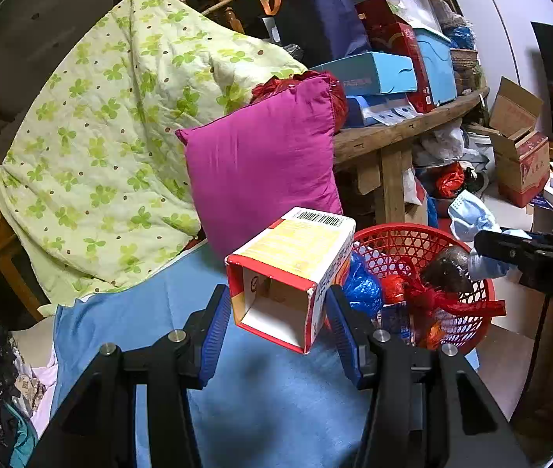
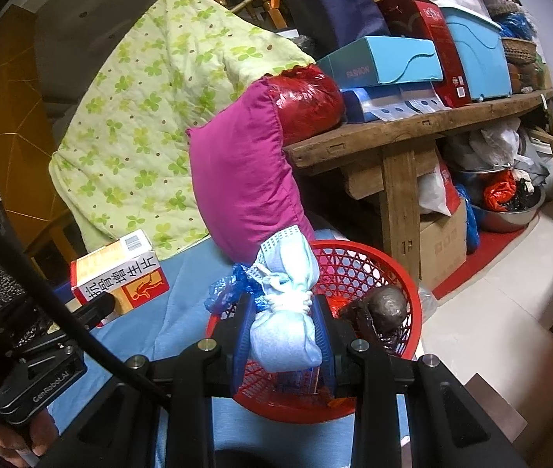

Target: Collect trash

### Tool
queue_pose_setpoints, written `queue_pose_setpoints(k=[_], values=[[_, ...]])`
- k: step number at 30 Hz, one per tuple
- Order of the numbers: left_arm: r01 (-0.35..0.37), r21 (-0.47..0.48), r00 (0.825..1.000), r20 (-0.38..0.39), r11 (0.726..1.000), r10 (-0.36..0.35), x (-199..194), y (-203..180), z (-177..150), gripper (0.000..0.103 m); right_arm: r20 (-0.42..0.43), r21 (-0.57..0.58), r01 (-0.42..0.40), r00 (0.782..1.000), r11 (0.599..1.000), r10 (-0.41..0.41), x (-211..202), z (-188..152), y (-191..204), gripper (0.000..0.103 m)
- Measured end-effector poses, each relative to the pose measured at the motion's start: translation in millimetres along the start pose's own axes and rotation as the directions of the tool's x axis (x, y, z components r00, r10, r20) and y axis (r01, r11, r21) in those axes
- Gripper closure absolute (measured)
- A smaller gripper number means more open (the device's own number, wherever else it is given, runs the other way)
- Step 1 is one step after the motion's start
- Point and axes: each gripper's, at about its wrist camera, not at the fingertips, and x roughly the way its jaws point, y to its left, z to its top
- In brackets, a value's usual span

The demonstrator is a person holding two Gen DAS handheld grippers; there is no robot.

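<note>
Blue sheet (image 1: pixel 268 397), "FASHION" box (image 2: pixel 381 63) behind

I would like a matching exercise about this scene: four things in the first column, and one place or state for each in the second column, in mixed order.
Things:
1. empty carton
2. rolled face mask
3. red basket
4. magenta pillow

Places or states:
A. leans against the wooden bench
B. between the left gripper fingers, open end facing the camera
C. clamped in the right gripper
D. on the blue cloth, holding bagged trash

Pairs: 1-B, 2-C, 3-D, 4-A
</note>
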Motion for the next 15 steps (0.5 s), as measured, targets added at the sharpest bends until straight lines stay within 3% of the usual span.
queue_pose_setpoints(k=[15], values=[[0.099, -0.034, 0.995, -0.022, 0.994, -0.100, 30, -7, -3, 0.051, -0.035, 0.003, 0.046, 0.998, 0.999, -0.046, 27, 6, -17, 0.071]])
